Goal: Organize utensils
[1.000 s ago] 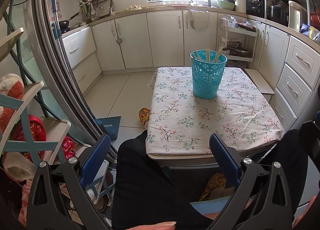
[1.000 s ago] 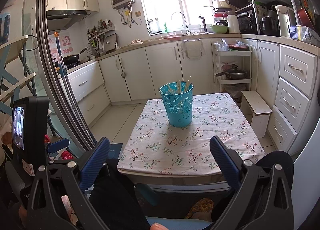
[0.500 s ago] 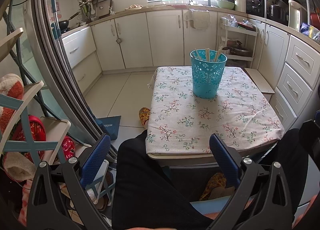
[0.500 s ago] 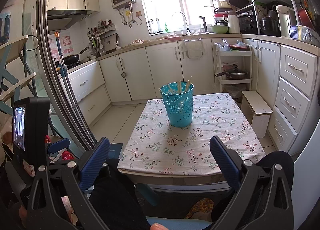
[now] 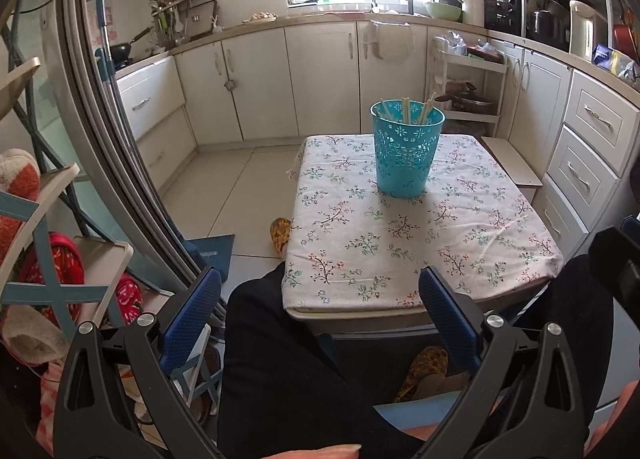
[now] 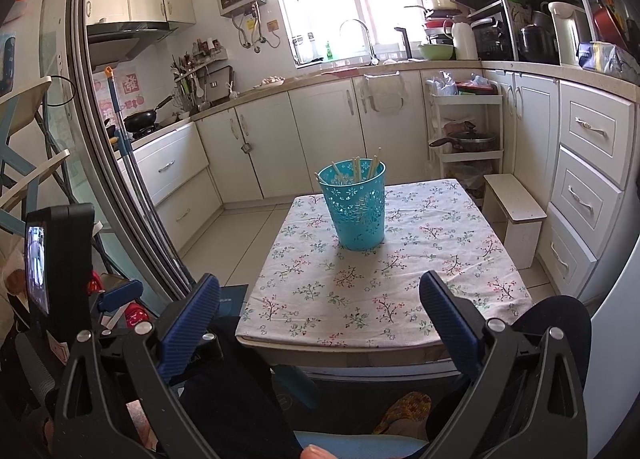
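Observation:
A turquoise perforated basket (image 5: 406,151) stands upright on the far half of a small table with a floral cloth (image 5: 408,255); it also shows in the right wrist view (image 6: 355,205). Several pale chopsticks (image 5: 405,109) stand in it, tips up (image 6: 356,169). My left gripper (image 5: 320,311) is open and empty, held low in front of the table's near edge, above a lap in dark trousers. My right gripper (image 6: 320,311) is open and empty, also short of the near edge. Both are well apart from the basket.
White kitchen cabinets (image 5: 320,75) line the back and right walls. A white step stool (image 6: 514,211) stands right of the table. A sliding door frame (image 5: 112,139) and a shelf with slippers (image 5: 44,251) are on the left. A rolling rack holds a pot (image 6: 466,139).

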`<state>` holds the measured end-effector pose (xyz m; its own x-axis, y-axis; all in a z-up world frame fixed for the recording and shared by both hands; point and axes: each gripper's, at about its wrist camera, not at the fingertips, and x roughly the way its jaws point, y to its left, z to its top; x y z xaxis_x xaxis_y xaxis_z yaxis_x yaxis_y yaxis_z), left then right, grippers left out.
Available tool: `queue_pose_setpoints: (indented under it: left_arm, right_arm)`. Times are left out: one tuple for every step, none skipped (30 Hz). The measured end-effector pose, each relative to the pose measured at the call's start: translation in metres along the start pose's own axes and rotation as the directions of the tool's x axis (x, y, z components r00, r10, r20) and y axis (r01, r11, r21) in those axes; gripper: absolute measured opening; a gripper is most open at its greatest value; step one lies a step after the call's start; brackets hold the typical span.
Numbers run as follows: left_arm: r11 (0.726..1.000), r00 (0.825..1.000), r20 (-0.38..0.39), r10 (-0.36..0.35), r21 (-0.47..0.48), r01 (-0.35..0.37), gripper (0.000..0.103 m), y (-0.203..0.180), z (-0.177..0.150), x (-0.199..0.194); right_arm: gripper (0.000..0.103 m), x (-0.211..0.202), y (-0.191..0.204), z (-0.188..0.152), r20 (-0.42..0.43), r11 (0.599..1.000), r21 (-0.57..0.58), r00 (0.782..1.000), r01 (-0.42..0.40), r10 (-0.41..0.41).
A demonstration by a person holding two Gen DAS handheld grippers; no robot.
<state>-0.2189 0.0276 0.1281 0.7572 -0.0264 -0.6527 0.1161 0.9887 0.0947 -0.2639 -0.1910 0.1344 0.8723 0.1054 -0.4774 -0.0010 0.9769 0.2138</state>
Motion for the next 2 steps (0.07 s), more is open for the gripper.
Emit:
queue_pose_setpoints:
  left_arm:
    - [1.000, 1.000, 0.000, 0.000, 0.003, 0.000, 0.095, -0.0004, 0.0003, 0.0002]
    - [1.000, 1.000, 0.001, 0.000, 0.004, 0.000, 0.095, -0.0013, -0.0006, 0.0002]
  right_arm:
    - [0.096, -0.0002, -0.0013, 0.0000, -0.002, 1.000, 0.002, 1.000, -0.001, 0.001]
    - [0.096, 0.0003, -0.0012, -0.0002, -0.004, 1.000, 0.004, 1.000, -0.001, 0.001]
